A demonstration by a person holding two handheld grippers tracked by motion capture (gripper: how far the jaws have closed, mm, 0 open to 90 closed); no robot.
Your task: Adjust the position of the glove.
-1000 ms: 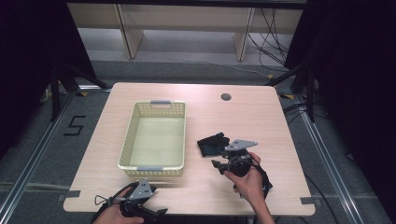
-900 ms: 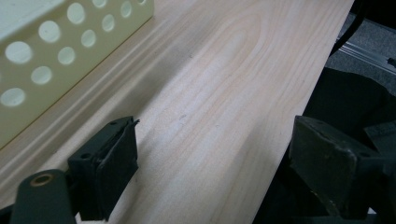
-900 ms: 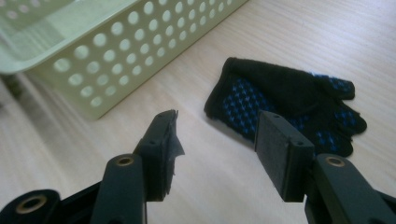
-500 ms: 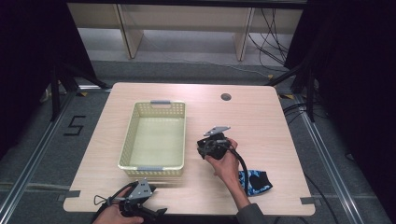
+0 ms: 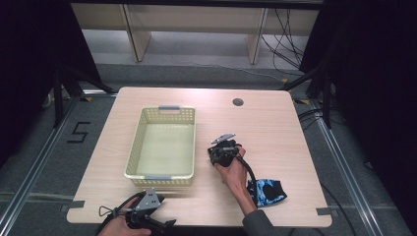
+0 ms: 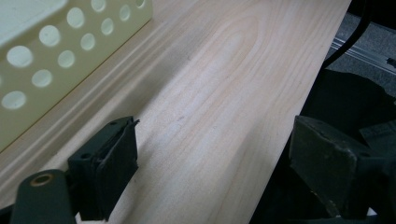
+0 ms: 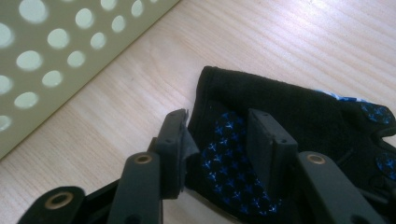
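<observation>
A black glove with blue print [image 7: 299, 107] lies flat on the wooden table [image 5: 275, 128], just right of the cream basket [image 5: 133, 152]. My right gripper [image 5: 220, 151] is down over it. Its jaws stand open astride the glove's cuff edge [image 7: 217, 135], one finger [image 7: 173, 149] at the edge and the other on top of the fabric. A second glove, blue and black [image 5: 265, 191], lies by the right forearm near the front right. My left gripper [image 5: 162, 223] rests at the table's front edge, open with bare wood between its jaws [image 6: 210, 158].
The perforated basket wall [image 7: 56, 46] runs close to the right gripper's left side and also stands beside the left gripper [image 6: 46, 60]. A round cable hole [image 5: 238, 102] sits at the back of the table. Dark floor and rails surround the table.
My right gripper moved from the front right toward the basket and came down over the black glove. The blue and black glove now lies uncovered behind it. The left gripper stayed put.
</observation>
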